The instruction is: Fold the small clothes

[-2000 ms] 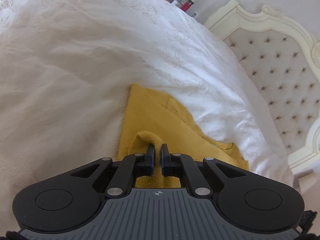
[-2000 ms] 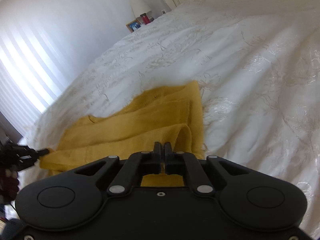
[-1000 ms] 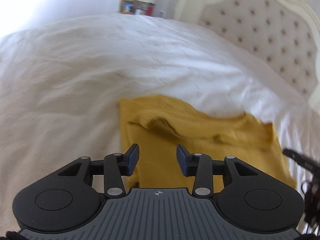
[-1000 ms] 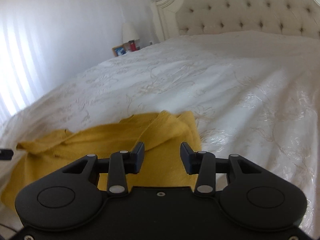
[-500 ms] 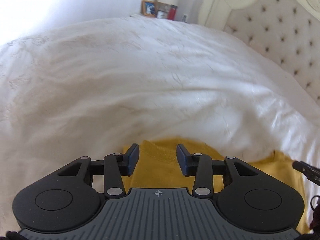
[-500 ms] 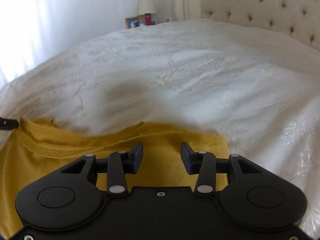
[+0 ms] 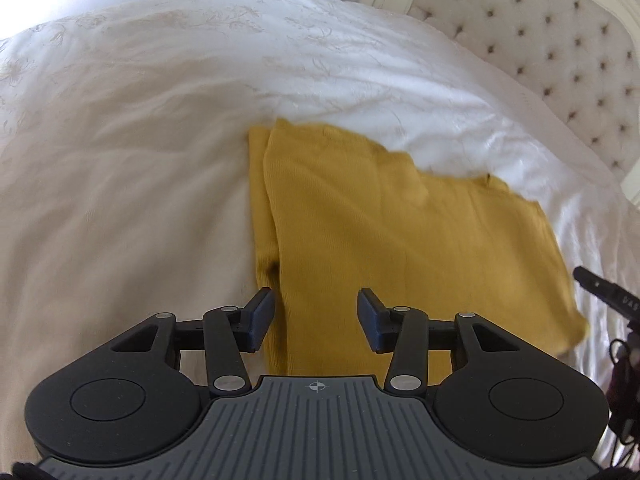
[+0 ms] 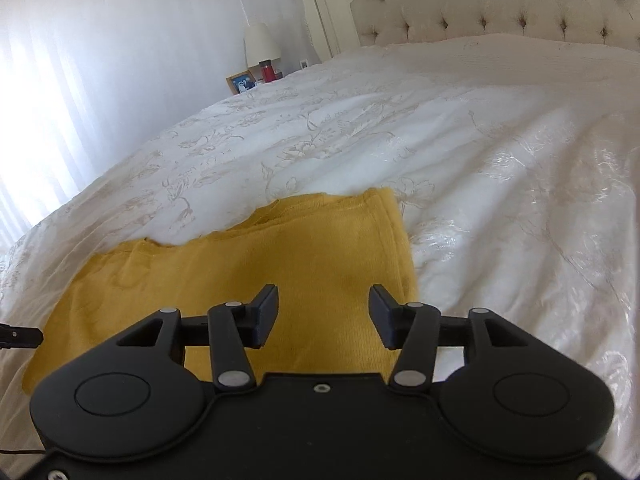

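A mustard-yellow knit garment (image 7: pixel 400 240) lies folded flat on the white bedspread (image 7: pixel 140 140); it also shows in the right wrist view (image 8: pixel 280 264). My left gripper (image 7: pixel 316 316) is open and empty, hovering over the garment's near left edge. My right gripper (image 8: pixel 323 316) is open and empty, above the garment's near right part. The tip of the right gripper shows at the right edge of the left wrist view (image 7: pixel 600 288). The tip of the left gripper shows at the left edge of the right wrist view (image 8: pixel 20 336).
A tufted cream headboard (image 8: pixel 500 4) stands at the far end of the bed. A nightstand holds a lamp (image 8: pixel 262 46), a photo frame (image 8: pixel 240 82) and a red bottle (image 8: pixel 267 72). Bright curtains (image 8: pixel 36 120) hang on the left.
Both grippers let go of the garment and opened. They then drew back and up, so the folded garment now lies flat in full view under them.
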